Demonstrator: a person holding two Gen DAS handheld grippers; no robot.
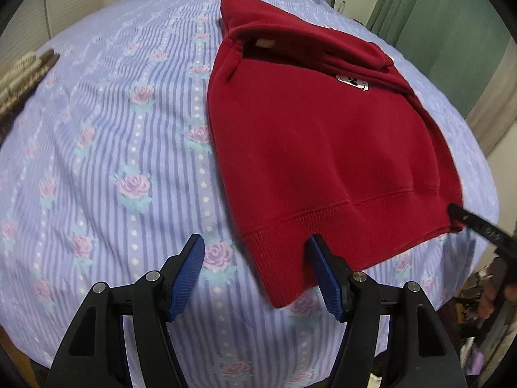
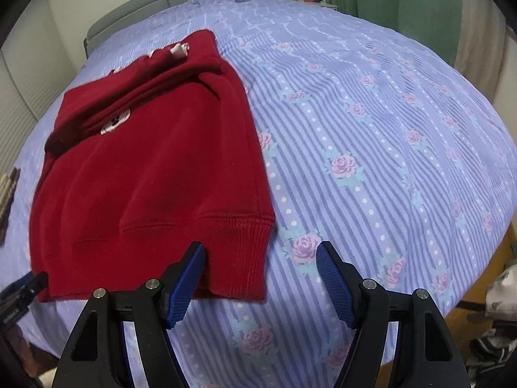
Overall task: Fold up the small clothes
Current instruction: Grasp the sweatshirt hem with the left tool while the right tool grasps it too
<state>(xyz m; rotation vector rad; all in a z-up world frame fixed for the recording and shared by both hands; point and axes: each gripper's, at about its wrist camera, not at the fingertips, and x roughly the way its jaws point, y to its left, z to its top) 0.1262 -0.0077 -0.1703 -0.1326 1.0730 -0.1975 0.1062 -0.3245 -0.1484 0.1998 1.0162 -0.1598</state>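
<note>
Your red sweater [image 1: 323,148] lies flat on the bedspread [image 1: 106,148] with its sleeves folded across the chest, its ribbed hem [image 2: 226,258] nearest you, and bare striped cloth runs wide to its left and right. Your left gripper [image 1: 258,278] is spread wide at the hem's left corner (right finger [image 1: 326,278] against the rib, gripping nothing). Your right gripper [image 2: 261,281] gapes equally wide at the right corner, its left finger [image 2: 184,284] over the hem.
</note>
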